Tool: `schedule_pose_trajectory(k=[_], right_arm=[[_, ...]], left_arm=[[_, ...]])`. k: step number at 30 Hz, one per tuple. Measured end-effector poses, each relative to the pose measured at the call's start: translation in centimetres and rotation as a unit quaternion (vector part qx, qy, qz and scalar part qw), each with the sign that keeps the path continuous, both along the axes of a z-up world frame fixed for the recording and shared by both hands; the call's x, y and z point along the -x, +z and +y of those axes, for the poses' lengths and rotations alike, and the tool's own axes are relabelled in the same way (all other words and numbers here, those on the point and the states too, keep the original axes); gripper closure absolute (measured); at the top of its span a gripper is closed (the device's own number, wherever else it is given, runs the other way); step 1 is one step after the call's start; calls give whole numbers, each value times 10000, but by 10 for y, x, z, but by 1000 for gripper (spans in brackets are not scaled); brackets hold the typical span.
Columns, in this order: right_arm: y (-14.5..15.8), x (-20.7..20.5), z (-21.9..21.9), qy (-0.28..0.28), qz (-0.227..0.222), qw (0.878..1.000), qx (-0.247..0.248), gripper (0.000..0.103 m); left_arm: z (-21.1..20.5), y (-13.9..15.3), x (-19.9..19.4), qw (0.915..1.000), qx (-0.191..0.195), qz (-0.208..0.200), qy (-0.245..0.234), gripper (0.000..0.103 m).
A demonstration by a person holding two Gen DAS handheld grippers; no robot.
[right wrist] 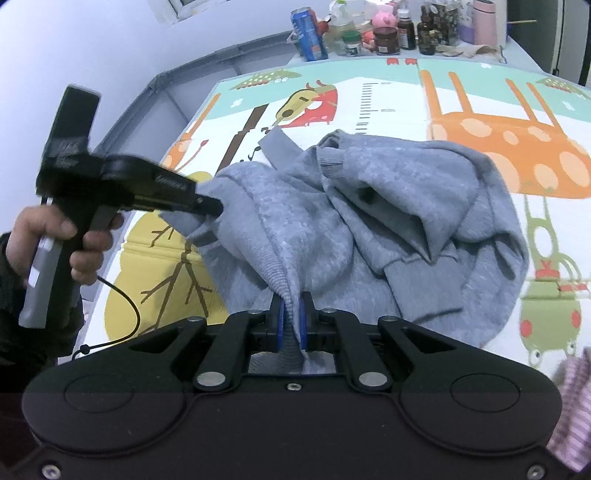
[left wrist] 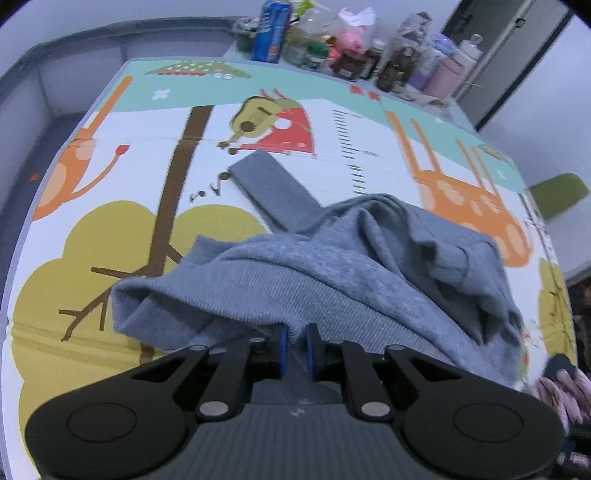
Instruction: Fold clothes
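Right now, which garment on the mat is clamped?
The grey knit sweatshirt; left gripper and right gripper pinch its hem. The pink striped garment lies untouched.

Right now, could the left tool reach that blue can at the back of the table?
Probably not as things stand: the left tool is clamped on the grey sweater's ribbed hem, and the blue can stands far across the mat.

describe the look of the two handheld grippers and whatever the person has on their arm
Both are matte black: the right gripper and left gripper have blue-padded fingers, silver pivot pins and two round housings. Seen side-on, the left gripper has a pistol-style handle with a grey trigger and a thin black cable. The hand emerges from a dark sleeve.
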State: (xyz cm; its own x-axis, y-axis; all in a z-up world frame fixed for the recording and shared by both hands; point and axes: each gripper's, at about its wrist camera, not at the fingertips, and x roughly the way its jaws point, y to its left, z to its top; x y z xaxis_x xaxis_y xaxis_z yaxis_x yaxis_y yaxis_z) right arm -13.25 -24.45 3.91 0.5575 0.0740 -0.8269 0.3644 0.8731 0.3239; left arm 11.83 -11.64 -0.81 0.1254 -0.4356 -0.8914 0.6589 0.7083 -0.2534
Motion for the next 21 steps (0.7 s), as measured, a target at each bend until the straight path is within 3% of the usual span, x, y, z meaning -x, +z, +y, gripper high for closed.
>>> schedule_pose_trajectory(k=[9,16,19,21], right_arm=[[39,59,-33,-251,116,9996,20,97],[41,94,-51,-379,563,9976,99,97],[35,106,-56,-384,781,9961,144,97],[30,112,-59,-403,933,9946,229,97]], left_arm=[[12,35,50,9959,396,134,-801,91],[11,54,78,9918,524,195,-1153,85],[7,64,91,9902,520,0,-1296,85],[6,72,100,9894,468,-280,-1349,77]])
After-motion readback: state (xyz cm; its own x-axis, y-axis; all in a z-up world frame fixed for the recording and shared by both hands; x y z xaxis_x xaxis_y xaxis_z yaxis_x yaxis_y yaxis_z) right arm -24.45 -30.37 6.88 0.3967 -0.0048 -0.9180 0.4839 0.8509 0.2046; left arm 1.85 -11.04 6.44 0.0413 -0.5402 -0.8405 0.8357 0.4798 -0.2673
